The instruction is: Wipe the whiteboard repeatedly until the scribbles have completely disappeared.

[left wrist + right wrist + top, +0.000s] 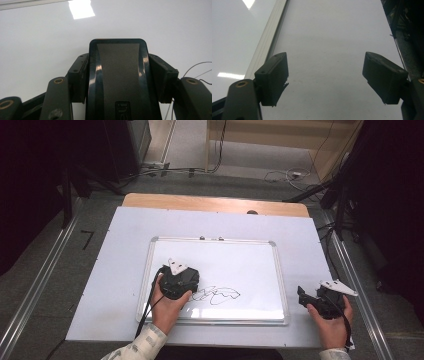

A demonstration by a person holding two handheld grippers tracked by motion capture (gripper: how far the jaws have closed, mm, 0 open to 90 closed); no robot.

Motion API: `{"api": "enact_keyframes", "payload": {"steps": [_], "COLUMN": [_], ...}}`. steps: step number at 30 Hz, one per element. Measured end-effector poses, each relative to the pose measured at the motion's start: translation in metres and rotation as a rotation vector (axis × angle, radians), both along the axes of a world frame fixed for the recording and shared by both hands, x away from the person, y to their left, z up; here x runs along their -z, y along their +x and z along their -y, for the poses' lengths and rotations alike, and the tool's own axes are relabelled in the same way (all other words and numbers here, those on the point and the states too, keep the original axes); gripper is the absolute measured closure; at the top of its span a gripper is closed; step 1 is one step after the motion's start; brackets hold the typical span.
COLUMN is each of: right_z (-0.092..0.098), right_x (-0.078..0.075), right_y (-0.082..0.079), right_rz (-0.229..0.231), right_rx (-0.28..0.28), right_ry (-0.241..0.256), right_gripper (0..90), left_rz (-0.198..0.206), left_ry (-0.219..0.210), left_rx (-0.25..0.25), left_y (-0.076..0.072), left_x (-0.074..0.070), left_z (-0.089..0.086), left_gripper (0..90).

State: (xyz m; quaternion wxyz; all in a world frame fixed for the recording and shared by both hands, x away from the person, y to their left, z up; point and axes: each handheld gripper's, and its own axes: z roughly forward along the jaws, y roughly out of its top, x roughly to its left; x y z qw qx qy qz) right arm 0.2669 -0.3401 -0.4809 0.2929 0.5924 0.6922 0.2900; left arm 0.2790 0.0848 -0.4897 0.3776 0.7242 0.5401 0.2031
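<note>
Table: a white sheet point(115, 285) is laid over a wooden top point(215, 202), whose far edge is left bare.

Whiteboard: the whiteboard point(240, 265) is laid flat at the middle of the sheet, inside a silver frame. Black scribbles point(217, 295) are seen on its near half, just right of the left gripper.

Eraser: a black eraser point(117, 80) with a grey centre panel is pinched between the left jaws. It is held over the near left part of the whiteboard; from the left gripper view, contact with the surface cannot be told.

Left gripper: the left gripper point(178, 281) is held by a hand in a patterned sleeve point(142, 342), over the near left part of the whiteboard. Its jaws are pressed against both sides of the eraser. A light reflection point(81, 9) is seen on the board beyond it.

Right gripper: the right gripper point(312, 299) is held over the sheet, just right of the whiteboard frame, near the table's near right corner. Its jaws are spread wide, with nothing between them. In the right gripper view, the frame point(268, 42) is seen at the left and the sheet's edge at the right.

Cable: a black cable point(145, 307) is trailed from the left gripper toward the near edge.

Floor: cables point(287, 174) are seen on the floor beyond the table.
</note>
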Motion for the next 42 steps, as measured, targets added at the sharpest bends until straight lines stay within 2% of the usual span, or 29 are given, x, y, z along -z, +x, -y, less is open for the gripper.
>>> {"api": "enact_keyframes", "payload": {"steps": [18, 22, 42], "right_z": [0.0, 0.0, -0.001], "right_x": [0.0, 0.0, -0.001], "right_y": [0.0, 0.0, 0.0], "right_rz": [0.0, 0.001, 0.002], "right_rx": [-0.001, -0.001, -0.001], "right_ry": [0.002, 0.002, 0.002], "right_gripper": [19.4, 19.3, 19.3], "left_rz": [-0.018, -0.01, 0.002], "left_ry": [0.036, 0.085, 0.103], "left_rx": [0.016, 0.022, 0.041], "left_y": [0.006, 0.006, 0.007], "left_x": [0.006, 0.007, 0.008], "left_z": [0.008, 0.014, 0.026], "left_gripper": [40.8, 40.9, 41.1]}}
